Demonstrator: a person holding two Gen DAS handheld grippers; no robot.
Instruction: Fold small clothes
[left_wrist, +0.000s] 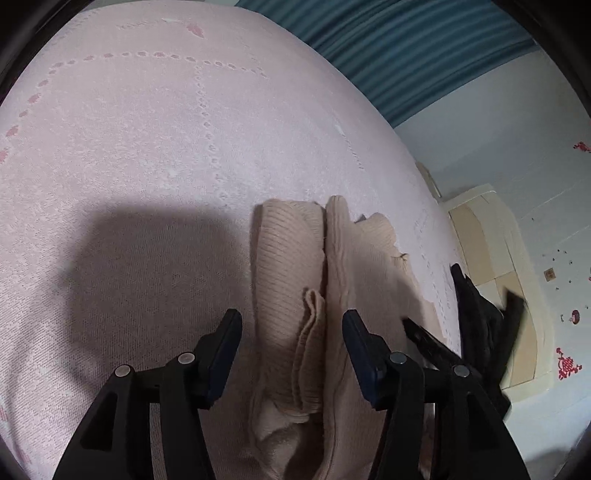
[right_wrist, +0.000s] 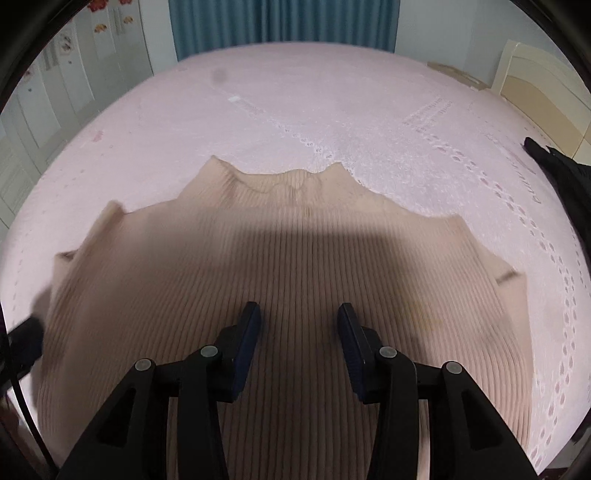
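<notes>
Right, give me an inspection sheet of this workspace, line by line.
Surface: pink bedspread, patterned with dotted lines.
Job's things: beige ribbed top spread flat in the right view; the left view shows bunched folds along its edge.
Clutter: black garment at the bed's edge.
Grippers: left tongs open over the folds; right tongs open above the top, holding nothing.
Cables: black cable at the right view's left edge.
Surroundings: blue curtain, cream cabinet.
</notes>
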